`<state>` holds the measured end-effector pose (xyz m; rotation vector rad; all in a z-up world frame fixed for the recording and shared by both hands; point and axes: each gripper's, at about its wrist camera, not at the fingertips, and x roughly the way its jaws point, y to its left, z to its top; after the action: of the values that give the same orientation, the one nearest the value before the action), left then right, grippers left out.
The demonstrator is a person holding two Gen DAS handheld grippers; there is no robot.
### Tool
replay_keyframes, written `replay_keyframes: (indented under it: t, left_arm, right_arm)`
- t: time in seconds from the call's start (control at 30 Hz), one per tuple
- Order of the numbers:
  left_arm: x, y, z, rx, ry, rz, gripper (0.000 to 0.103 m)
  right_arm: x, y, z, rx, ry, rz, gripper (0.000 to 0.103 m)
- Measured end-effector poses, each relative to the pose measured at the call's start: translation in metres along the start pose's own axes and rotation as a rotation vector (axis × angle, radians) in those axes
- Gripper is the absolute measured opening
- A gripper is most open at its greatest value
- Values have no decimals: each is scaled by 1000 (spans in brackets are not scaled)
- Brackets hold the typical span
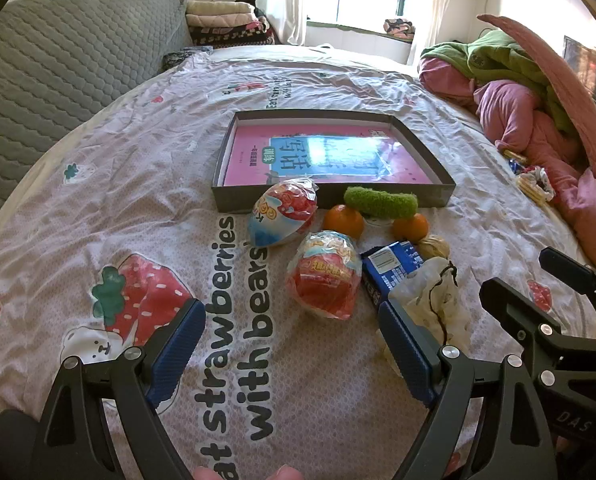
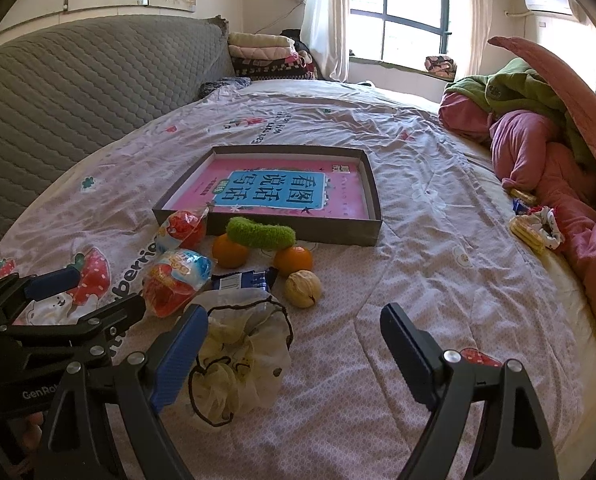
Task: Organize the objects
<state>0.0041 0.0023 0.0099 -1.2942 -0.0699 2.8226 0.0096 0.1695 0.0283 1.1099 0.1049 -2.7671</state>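
Observation:
A shallow grey box (image 1: 430,142) (image 2: 372,184) holding a pink book lies on the bed. In front of it lie two wrapped egg toys (image 1: 284,214) (image 1: 326,278), two oranges (image 1: 343,221) (image 1: 410,227), a green scrunchie (image 1: 380,202) (image 2: 260,233), a walnut (image 2: 303,289), a blue packet (image 1: 392,266) and a pale scrunchie (image 2: 242,360). My left gripper (image 1: 292,332) is open and empty, just short of the nearer egg toy. My right gripper (image 2: 294,340) is open and empty, its left finger beside the pale scrunchie.
The bed has a strawberry-print sheet (image 1: 118,184). A grey quilted headboard (image 1: 58,60) stands at the left. Pink and green bedding (image 2: 538,128) is piled at the right, with small items (image 2: 536,230) beside it.

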Motion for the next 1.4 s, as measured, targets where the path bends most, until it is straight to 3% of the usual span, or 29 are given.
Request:
replay_keyframes:
  t: [1.4]
  left_arm:
    - [28, 5, -12, -28, 114, -52, 89]
  right_arm:
    - [33, -13, -30, 21, 139, 36, 88]
